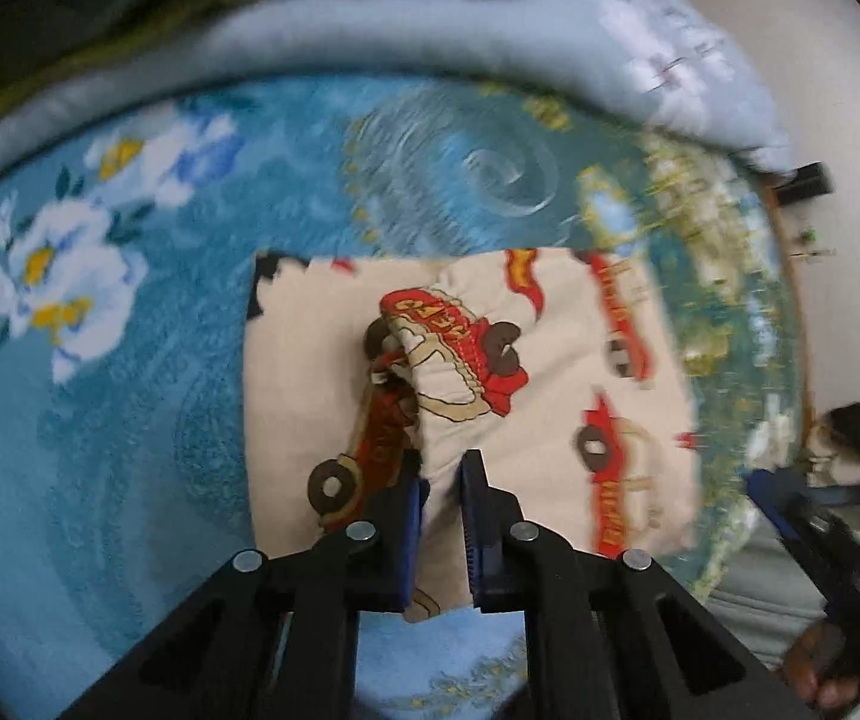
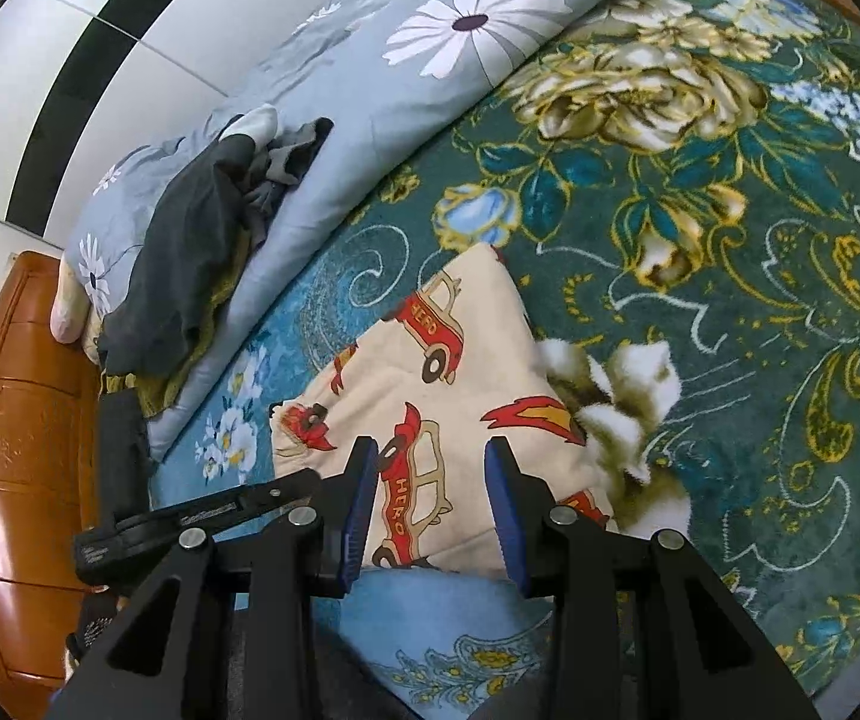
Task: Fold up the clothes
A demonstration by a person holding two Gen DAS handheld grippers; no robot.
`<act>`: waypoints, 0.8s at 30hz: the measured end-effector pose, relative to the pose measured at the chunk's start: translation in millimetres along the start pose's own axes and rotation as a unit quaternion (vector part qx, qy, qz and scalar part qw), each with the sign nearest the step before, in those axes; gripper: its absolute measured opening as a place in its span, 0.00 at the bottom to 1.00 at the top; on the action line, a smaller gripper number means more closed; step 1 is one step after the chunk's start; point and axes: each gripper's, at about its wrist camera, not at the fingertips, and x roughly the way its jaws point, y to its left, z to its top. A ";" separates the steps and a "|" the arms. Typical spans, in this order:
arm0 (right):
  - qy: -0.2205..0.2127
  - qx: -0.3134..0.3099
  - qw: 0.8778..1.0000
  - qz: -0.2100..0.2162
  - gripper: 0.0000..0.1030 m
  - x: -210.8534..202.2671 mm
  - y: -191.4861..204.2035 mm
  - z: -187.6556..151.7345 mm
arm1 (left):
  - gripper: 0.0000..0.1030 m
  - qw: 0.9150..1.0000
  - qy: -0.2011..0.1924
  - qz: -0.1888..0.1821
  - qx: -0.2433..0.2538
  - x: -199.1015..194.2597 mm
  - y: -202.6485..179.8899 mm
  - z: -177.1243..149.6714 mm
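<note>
A cream garment printed with red cars lies folded on the blue and green floral blanket. My left gripper is shut on a raised fold of this garment at its near edge, lifting the cloth between the blue pads. In the right wrist view the same garment lies flat ahead. My right gripper is open and empty just above the garment's near edge. The left gripper shows there at the lower left.
A rolled light blue daisy quilt runs along the far side, with a dark grey heap of clothes on it. A wooden bed frame is at the left. A white tiled wall stands behind.
</note>
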 end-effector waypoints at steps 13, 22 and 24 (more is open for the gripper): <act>0.075 -0.036 0.996 -0.042 0.37 50.6 21.6 -6.1 | 0.40 0.998 0.057 0.025 0.005 15.4 61.1 5.1; 0.068 -0.044 0.996 -0.047 0.49 39.8 -11.4 2.1 | 0.59 0.996 0.061 0.007 0.057 26.5 69.1 18.1; 0.084 -0.027 0.995 -0.041 0.50 49.7 -24.1 7.0 | 0.60 0.997 0.069 -0.013 0.044 36.8 75.7 22.4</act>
